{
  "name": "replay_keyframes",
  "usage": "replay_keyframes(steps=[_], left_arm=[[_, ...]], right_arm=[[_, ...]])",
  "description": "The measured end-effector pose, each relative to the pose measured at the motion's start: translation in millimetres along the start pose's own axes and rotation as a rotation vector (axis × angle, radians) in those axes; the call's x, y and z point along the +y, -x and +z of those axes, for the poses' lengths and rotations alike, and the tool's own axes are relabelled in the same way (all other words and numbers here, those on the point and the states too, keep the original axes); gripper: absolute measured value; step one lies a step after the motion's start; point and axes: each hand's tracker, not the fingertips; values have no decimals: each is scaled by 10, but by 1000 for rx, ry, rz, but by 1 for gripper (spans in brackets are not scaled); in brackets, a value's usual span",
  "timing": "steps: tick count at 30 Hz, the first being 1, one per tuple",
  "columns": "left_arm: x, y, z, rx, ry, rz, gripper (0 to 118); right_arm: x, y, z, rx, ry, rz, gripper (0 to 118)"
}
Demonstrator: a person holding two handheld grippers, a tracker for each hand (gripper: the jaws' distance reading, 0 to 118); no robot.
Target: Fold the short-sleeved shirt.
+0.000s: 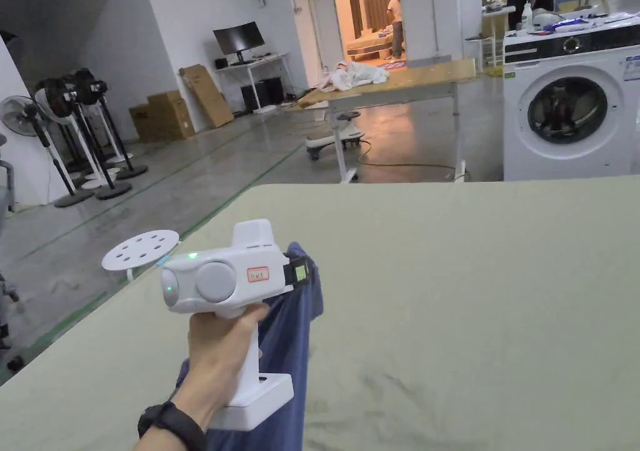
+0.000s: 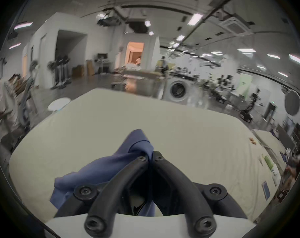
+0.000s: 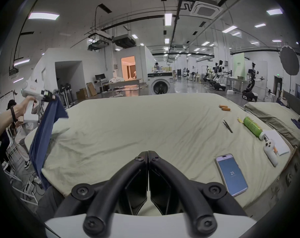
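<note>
One tongs pair works: my left tongs point(image 2: 150, 157) pinch the blue shirt point(image 2: 97, 171), hanging off the tabletop point(image 3: 128, 130) at 9 o'clock. Right tongs point(image 3: 148, 153) are closed, empty. Step: fetching; next I'd spread it flat.

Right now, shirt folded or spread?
Neither: the blue shirt hangs bunched from the shut left gripper, draping past the table edge.

The white handheld left gripper point(image 1: 299, 273) hid its own jaw tips in the head view. The dark blue cloth shirt point(image 1: 289, 352) ran off that picture's bottom edge, its shape indeterminable. In the left gripper view, the room beyond the pale green sheet-covered table point(image 2: 188, 138) was blurred.
</note>
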Motion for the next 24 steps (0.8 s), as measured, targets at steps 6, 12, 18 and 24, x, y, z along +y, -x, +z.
replay_keyframes(steps=[6,12,18,24], left_arm=[[-303,-1720,-415,-304,88,-155,0],[-1480,-3323,-520,-682,260,-183,0],[-2782,-4304,-117,-918,471,-199,0],[-3225,-4464,165,-928,425,-332,20]], right_arm=[[3,-185,291,-48,-34,-37,0],[-65,-369,589,-137,-58,-67,0],[-148,-501,793,-201,-34,-72,0],[-192,-516,805,-236,-26,-36,0]])
